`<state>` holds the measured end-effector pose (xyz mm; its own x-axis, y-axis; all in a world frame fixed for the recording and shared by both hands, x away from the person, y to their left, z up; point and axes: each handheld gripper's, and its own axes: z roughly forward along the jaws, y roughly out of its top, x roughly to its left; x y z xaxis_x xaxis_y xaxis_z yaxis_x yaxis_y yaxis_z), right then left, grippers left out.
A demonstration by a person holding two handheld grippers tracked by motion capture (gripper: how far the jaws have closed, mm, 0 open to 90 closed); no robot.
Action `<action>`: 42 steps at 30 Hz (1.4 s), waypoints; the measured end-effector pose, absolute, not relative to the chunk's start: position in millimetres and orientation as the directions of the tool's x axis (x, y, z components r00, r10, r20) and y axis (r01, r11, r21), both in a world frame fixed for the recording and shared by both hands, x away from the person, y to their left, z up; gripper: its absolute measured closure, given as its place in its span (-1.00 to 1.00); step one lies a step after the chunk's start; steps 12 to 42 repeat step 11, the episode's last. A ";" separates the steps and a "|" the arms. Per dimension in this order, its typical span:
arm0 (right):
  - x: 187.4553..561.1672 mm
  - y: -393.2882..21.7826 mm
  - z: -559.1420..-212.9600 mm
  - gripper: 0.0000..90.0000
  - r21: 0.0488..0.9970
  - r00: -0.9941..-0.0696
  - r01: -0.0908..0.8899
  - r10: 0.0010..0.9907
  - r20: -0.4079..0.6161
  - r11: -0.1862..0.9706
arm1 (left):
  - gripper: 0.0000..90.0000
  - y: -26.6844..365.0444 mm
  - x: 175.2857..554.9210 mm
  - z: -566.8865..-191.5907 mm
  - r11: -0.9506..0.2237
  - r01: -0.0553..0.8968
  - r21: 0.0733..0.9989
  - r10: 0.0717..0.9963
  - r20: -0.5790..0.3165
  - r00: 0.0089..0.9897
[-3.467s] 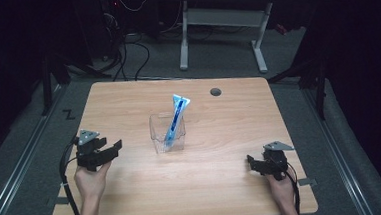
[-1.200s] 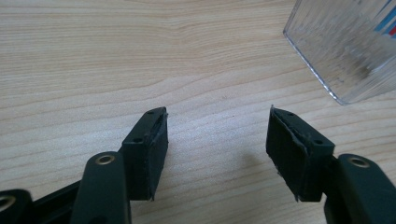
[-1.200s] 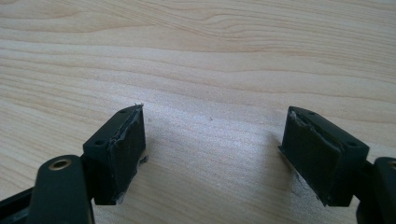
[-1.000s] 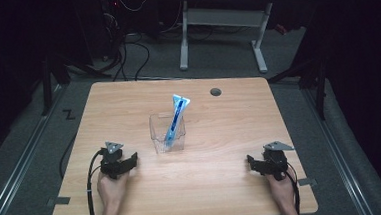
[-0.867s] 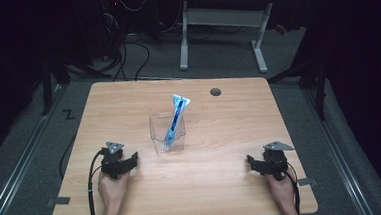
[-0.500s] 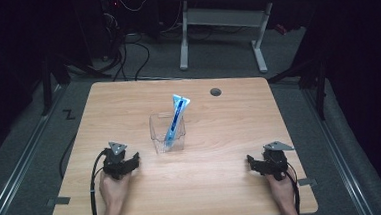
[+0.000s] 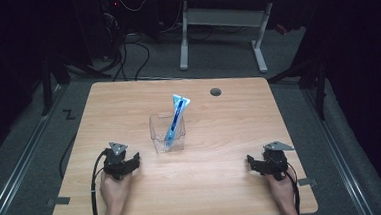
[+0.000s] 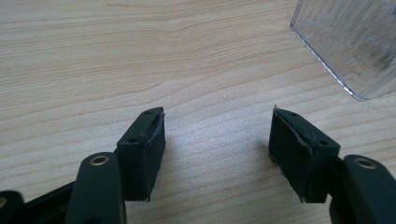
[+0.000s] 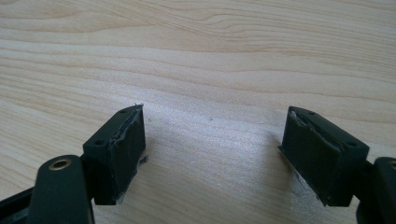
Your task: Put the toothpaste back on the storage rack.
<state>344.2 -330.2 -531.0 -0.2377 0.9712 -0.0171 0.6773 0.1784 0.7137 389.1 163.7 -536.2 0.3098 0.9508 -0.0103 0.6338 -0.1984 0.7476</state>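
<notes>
A: Left gripper (image 7: pixel 131 162) first. Jaws spread, nothing between them, bare table (image 7: pixel 220 135) under the pads (image 8: pixel 144 149). We log that they've just been opening.

B: Right gripper (image 7: pixel 254 164)?

A: Spread too, empty, parked at the near right, well apart from everything.

B: Target?

A: Clear cup (image 7: pixel 168 133) mid-table, tube (image 7: pixel 175 119) standing in it, long axis tilted up and away. The cup lies just ahead and to the right of the left gripper; we see its corner (image 8: pixel 348 42) at top right of the left gripper view. Left hand is nearer.

B: Change from earlier?

A: Left gripper sat at the table's left edge, now near the cup. Right one unchanged.
</notes>
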 end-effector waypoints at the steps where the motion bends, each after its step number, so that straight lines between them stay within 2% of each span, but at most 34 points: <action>1: 344.1 -330.1 -531.0 -0.52 0.713 -0.236 0.678 0.972 -0.016 0.177 | -0.19 163.7 389.1 -536.2 -0.199 0.634 0.748 0.951 -0.010 0.310; 9: 344.1 -330.0 -531.0 -0.52 0.713 -0.236 0.678 0.972 -0.016 0.177 | -0.25 163.7 389.4 -536.3 -0.192 0.638 0.746 0.954 -0.012 0.301; 42: 344.1 -330.1 -531.0 -0.52 0.713 -0.236 0.678 0.972 -0.017 0.177 | -0.26 163.8 389.4 -536.3 -0.193 0.638 0.746 0.953 -0.012 0.302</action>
